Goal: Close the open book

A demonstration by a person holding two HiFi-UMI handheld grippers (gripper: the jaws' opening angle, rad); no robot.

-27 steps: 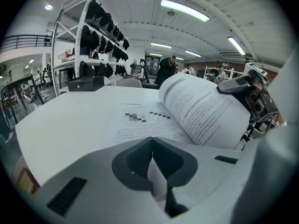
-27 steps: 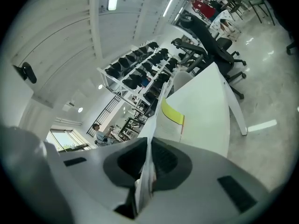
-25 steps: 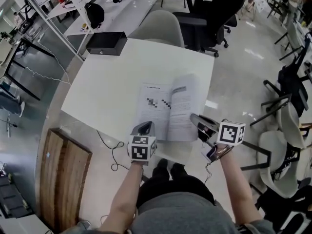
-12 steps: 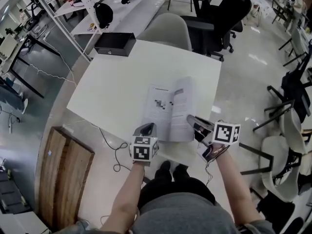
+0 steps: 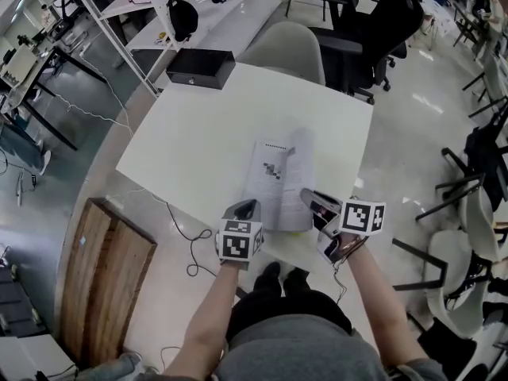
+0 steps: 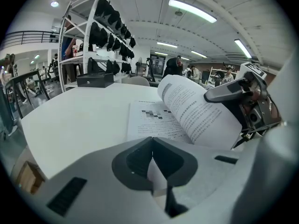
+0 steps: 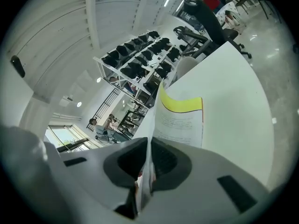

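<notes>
Since a second ago the right gripper (image 5: 312, 200) has carried the book's (image 5: 271, 182) right-hand leaves (image 5: 300, 173) up and over towards the spine, so that side, which lay broad and nearly flat before, now stands as a narrow curved sheet above the left page. Its jaws are pinched on the outer edge of those leaves; the right gripper view shows the paper running straight between the pads, with a yellow band across the top of the raised sheet. The book lies on the white table (image 5: 198, 125) close to its near edge, nearer the right corner than the left, the left page flat with printed lines and a small blurred patch. The left gripper (image 5: 247, 206) sits at the near edge just beside the book's lower left corner, jaws pressed together and holding nothing. A black box (image 5: 200, 67) rests at the table's far left corner, and a grey chair (image 5: 282, 44) stands behind the far edge.
</notes>
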